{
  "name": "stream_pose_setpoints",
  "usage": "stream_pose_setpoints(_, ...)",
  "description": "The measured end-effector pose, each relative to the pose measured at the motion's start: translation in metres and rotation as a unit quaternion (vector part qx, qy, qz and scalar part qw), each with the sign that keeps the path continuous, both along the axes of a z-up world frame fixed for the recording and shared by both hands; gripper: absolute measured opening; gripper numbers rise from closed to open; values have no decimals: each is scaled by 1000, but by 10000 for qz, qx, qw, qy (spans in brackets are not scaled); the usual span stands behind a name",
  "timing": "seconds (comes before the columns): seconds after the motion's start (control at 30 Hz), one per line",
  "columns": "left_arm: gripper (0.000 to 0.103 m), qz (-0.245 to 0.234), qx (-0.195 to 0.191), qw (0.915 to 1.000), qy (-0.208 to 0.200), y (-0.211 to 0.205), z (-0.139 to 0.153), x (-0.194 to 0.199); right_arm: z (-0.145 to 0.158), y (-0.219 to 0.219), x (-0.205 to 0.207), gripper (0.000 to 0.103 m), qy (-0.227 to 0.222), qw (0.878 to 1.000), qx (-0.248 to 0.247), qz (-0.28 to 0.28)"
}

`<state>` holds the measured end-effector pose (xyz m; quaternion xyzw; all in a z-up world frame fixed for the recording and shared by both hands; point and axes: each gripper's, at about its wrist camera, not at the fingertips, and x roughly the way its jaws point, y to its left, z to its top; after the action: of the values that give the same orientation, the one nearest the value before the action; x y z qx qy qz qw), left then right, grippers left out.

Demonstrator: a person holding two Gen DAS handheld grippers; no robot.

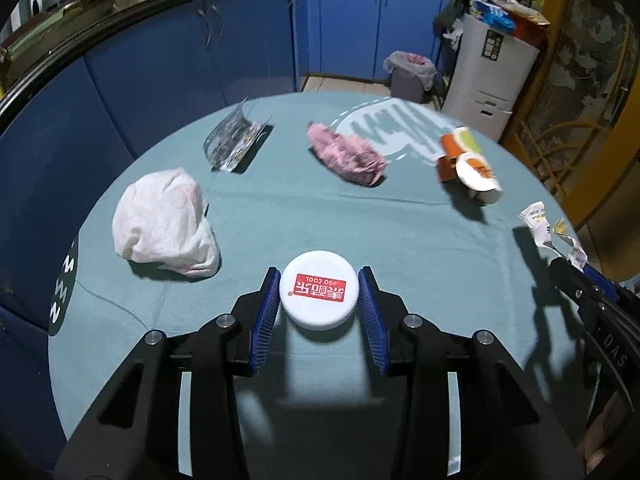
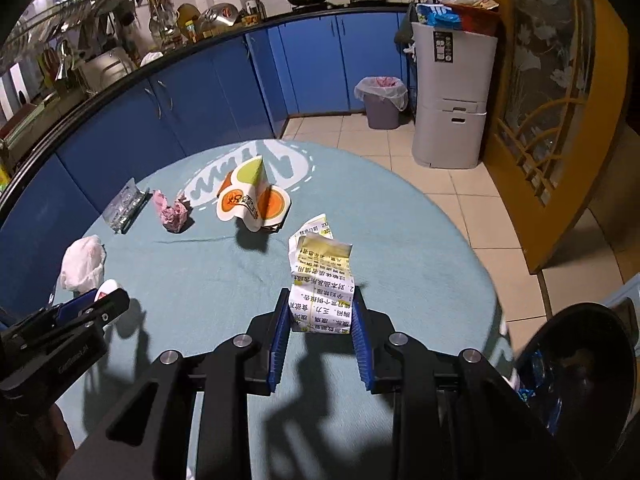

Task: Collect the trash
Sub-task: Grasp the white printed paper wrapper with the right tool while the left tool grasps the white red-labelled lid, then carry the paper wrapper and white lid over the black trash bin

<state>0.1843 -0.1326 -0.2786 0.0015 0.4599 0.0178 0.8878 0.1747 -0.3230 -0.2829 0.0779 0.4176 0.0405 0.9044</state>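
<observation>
**Two pieces of trash clamped over the round table**

While both grippers were held above the teal-covered table (image 1: 400, 232), a white round lid (image 1: 318, 295) with a red label was gripped between the blue pads of the left gripper (image 1: 319, 300), and a crumpled printed leaflet (image 2: 320, 280) was pinched by the right gripper (image 2: 320, 316). Whether either item was lifted clear of the cloth could not be told.

On the far half were seen a white crumpled bag (image 1: 164, 224), a foil blister pack (image 1: 234, 140), a pink wrapper (image 1: 346, 154) and an orange paper carton (image 1: 466, 164), blurred in the left view. A black bin (image 2: 580, 368) at the near right was cut off by the frame, its contents hard to make out. A lined waste bin (image 2: 382, 100) stood far off on the floor.
</observation>
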Motion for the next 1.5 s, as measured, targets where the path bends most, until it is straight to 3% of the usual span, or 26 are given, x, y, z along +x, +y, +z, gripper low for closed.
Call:
stream_pose_setpoints(0.87,41,-1022,182,9933,-511,-107,43,-42,44,-68,-89,28,-689,9950,71,-715)
stream_pose_setpoints(1.13,41,-1531,258,9862,-577,-159,47,-55,45,-107,-111,28,-772,9905,79,-1137)
stream_pose_setpoints(1.5,41,-2342,203,9701,-596,-243,50,-75,34,-171,-143,28,-742,9784,79,-1926)
